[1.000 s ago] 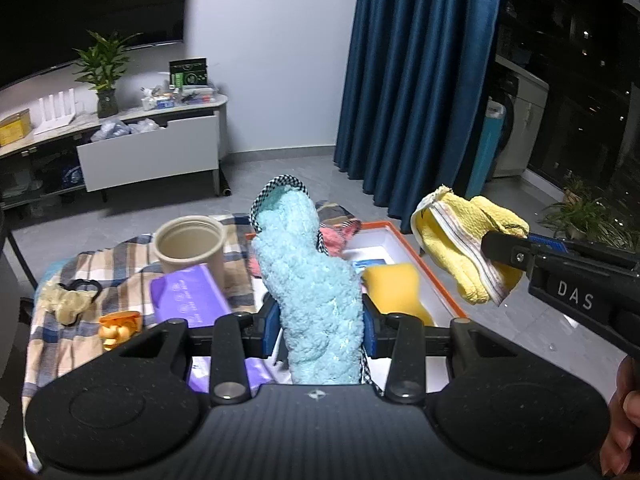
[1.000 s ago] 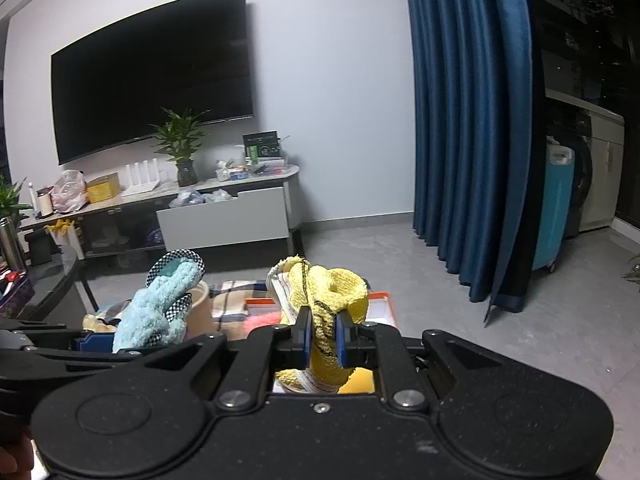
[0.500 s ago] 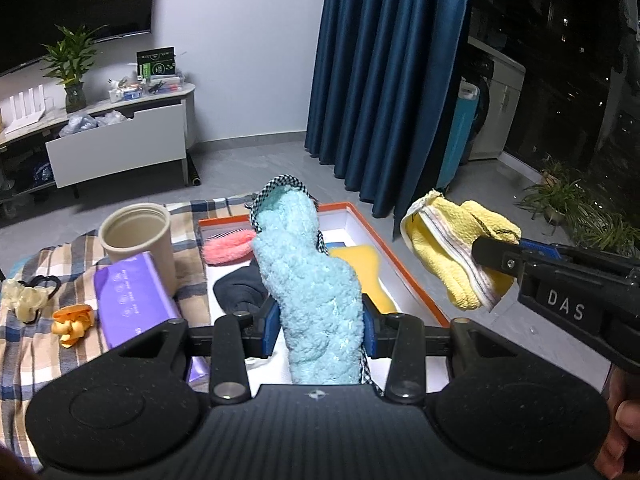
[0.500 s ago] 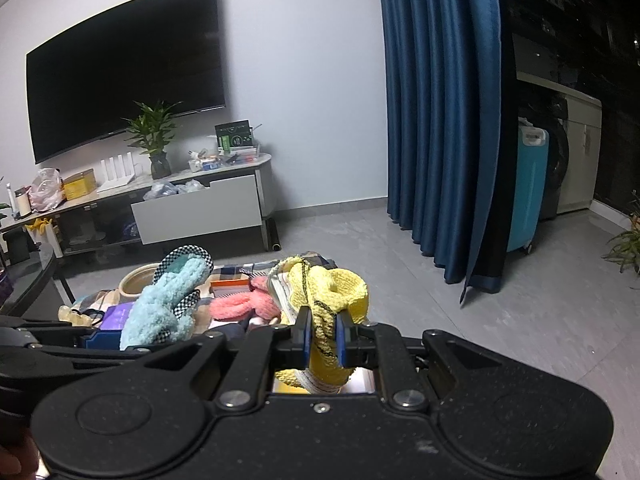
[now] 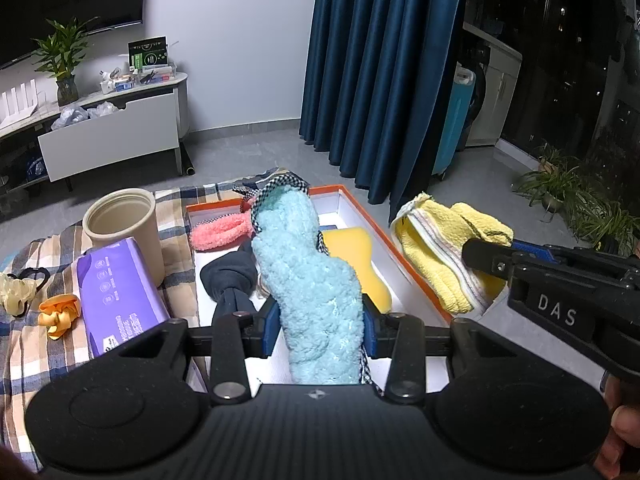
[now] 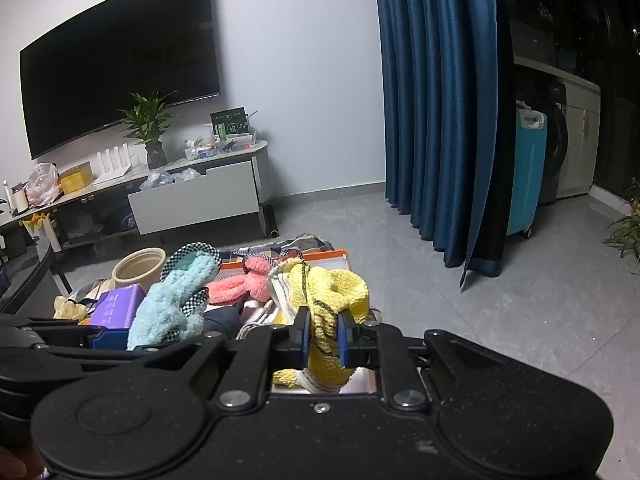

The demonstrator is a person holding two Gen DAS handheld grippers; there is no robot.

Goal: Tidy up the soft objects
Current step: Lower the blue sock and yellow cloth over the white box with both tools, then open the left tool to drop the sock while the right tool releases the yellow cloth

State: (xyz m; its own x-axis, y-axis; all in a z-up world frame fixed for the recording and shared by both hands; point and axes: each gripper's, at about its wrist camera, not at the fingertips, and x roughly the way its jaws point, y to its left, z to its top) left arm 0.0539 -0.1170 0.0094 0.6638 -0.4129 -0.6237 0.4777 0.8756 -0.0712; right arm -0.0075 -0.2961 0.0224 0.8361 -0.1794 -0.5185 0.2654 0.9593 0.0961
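My left gripper is shut on a fluffy light-blue cloth with checkered trim, which stands up between the pads above a white box with an orange rim. Inside the box lie a pink fluffy piece, a dark knotted cloth and a yellow sponge. My right gripper is shut on a folded yellow towel. In the left wrist view the yellow towel hangs over the box's right rim.
Left of the box, on a plaid cloth, stand a beige cup and a purple pack, with an orange scrunchie and a pale one. A blue curtain and grey floor lie to the right.
Both grippers have come lower and closer over the box with their cloths still held. More of the box's inside shows now.
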